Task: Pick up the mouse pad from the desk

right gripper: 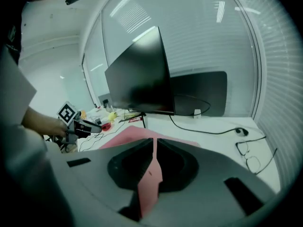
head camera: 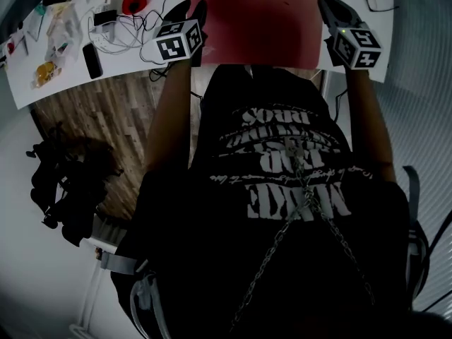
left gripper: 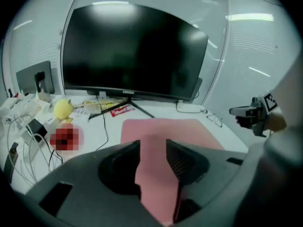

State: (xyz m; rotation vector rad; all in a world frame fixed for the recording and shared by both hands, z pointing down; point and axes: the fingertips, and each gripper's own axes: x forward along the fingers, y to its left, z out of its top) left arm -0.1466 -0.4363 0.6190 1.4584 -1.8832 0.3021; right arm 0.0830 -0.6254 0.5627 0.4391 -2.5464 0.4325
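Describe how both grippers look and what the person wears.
The left gripper and right gripper are dark grey moulded shells with ribbed jaw pads. The left cube and right cube are white with black square markers. The person wears a black shirt with white print and a metal chain; no sleeves cover the forearms.

Your black T-shirt (head camera: 296, 189) carries white block lettering, upside down in head view. Only the largest word reads, tentatively: "MAKE". Logo on the black curved monitor (left gripper: 132, 51), lower bezel: too small to read.
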